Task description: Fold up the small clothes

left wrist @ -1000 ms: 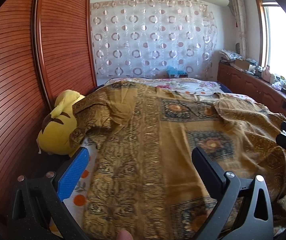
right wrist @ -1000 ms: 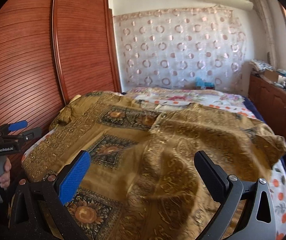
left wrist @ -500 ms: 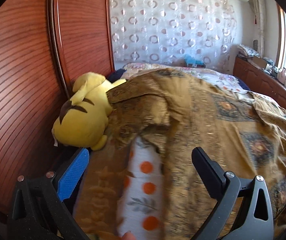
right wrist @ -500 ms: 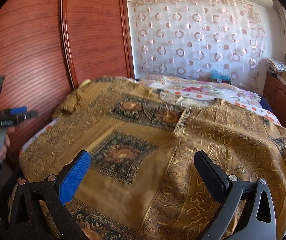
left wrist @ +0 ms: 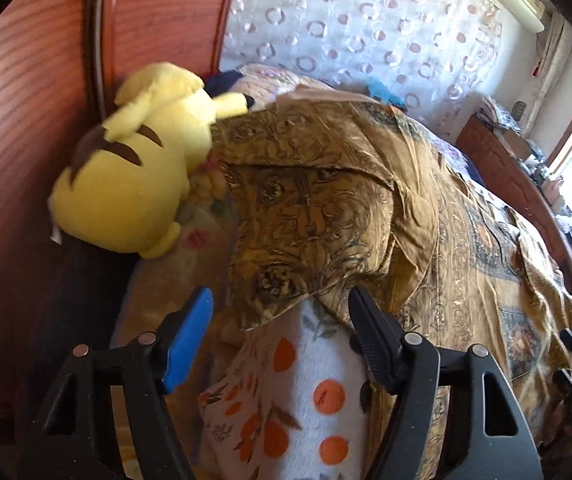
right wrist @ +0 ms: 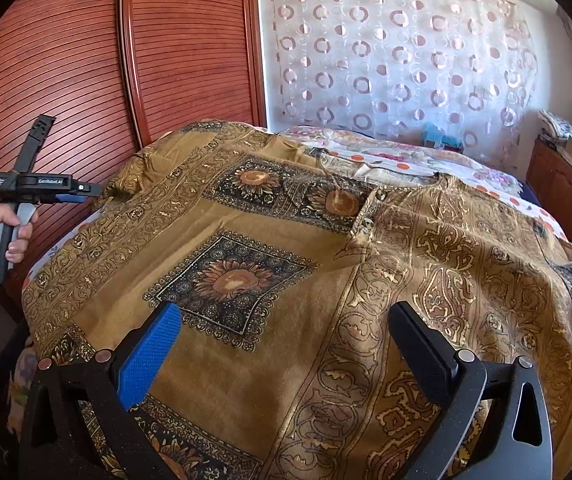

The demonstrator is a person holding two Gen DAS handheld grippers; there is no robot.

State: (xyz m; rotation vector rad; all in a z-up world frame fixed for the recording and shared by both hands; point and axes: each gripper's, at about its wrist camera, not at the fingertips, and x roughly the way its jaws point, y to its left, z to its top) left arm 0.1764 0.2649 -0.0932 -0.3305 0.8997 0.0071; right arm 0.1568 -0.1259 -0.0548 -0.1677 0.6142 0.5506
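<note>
Brown patterned shirt (right wrist: 270, 264) is spread flat on the bed (right wrist: 406, 156), with the front side up and the buttons seen near the neck. Most of the bed is covered by it. One sleeve (left wrist: 310, 216) is lying at the edge of the bed, just beside a yellow plush toy (left wrist: 134, 176). A white sheet with orange dots (left wrist: 310, 392) is seen under that sleeve.

The left gripper (left wrist: 278, 328) is pointed down at the sleeve end. Its fingers are closing now, but the cloth is not yet pinched; the sleeve hem is only near the gap between them. The right gripper (right wrist: 286, 340) is held over the lower part of the shirt. Its fingers are wide apart and nothing is held in them. In the right camera view, the left gripper is seen gripped by a hand (right wrist: 4, 228) at the side of the bed.

The folding looks to be just at the start. The step in hand seems to be the taking of the sleeve. Next, the sleeve hem should be caught well between the left fingers, then lifted and laid across the body of the shirt. Care is needed so that the sheet is not grabbed too and the toy is not bumped.
</note>
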